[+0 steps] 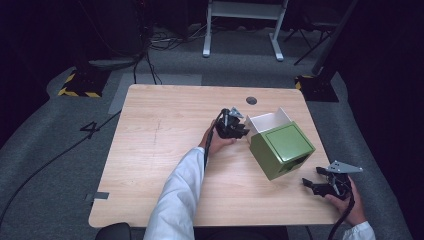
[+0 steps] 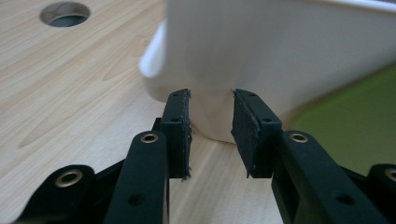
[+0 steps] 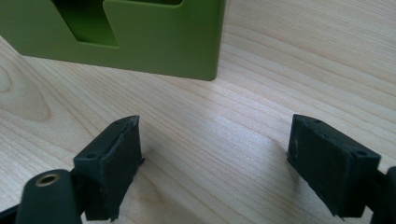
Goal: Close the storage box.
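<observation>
Left gripper (image 1: pixel 243 131), on an outstretched white-sleeved arm (image 1: pixel 180 195), at the white box's (image 1: pixel 270 120) near corner, jaws narrowly parted, gripping nothing. Green box (image 1: pixel 281 148) on the table (image 1: pixel 160 150) right of centre, touching the white one. Right gripper (image 1: pixel 311 183) near the table's right front corner, jaws wide, empty.

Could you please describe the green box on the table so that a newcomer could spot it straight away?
Start at the wooden table and look to its right half, between the two hand-held grippers. The green box sits there, turned askew to the table's edges, with a cut-out slot in its near side. It is olive green, unlike the white open-topped box touching its far side.
</observation>
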Motion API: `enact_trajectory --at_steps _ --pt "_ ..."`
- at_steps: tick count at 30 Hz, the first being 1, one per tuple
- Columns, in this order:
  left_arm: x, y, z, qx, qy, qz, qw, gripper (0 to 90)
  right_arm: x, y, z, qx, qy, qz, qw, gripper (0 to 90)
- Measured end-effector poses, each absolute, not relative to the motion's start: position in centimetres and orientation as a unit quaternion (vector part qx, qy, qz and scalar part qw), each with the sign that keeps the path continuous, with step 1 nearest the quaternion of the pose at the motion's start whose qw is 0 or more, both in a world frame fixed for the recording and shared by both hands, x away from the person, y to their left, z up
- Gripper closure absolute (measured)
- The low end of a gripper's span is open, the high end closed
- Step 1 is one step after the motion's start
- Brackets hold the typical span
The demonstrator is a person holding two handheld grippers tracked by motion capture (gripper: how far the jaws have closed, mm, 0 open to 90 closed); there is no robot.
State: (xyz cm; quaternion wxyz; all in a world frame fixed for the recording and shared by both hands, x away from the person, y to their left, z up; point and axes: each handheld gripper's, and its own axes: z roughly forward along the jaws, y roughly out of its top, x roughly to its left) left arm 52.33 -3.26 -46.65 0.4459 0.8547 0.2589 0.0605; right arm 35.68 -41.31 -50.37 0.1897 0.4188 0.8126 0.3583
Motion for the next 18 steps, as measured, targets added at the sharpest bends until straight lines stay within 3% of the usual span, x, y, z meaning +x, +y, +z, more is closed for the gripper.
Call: enact_trajectory --at_steps 7,18 --pt "51.8 -3.2 -46.1 0.857 0.258 0.083 0.438 63.9 35.7 -41.3 -50.4 0.419 0.813 0.358 0.19 17.3" --pt "55.6 -1.7 -46.4 0.811 0.376 0.148 0.423 49.2 35.7 -41.3 -50.4 0.418 0.813 0.359 0.19 17.3"
